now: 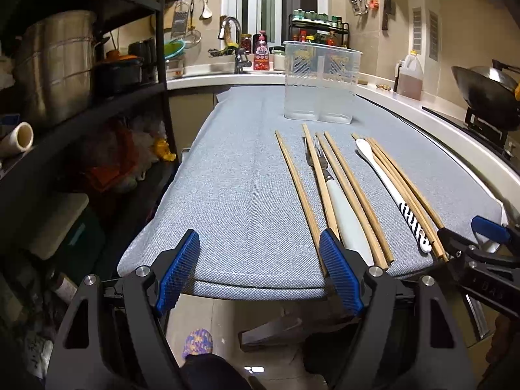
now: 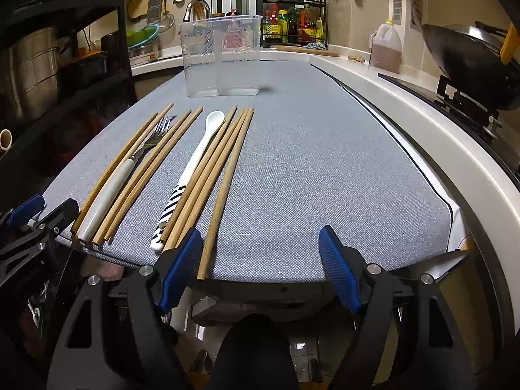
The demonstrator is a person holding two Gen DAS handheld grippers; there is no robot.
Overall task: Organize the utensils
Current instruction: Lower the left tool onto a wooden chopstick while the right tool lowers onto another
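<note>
both claws wide, empty: left gripper point(image 1: 260, 273), right gripper point(image 2: 260, 269). chopsticks point(image 2: 224, 175), fork point(image 2: 136, 162), spoon point(image 2: 195, 162) lie before clear holder point(image 2: 221, 61). we'd pinch one chopstick mid-shaft.

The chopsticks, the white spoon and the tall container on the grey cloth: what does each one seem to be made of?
The chopsticks look like bamboo or wood: matt, tan, with a faint grain. The white spoon looks like glazed ceramic, perhaps plastic: smooth and glossy, with dark stripes on the handle. The container seems clear plastic: the sink area shows through its walls, which have moulded slanted slots.
</note>
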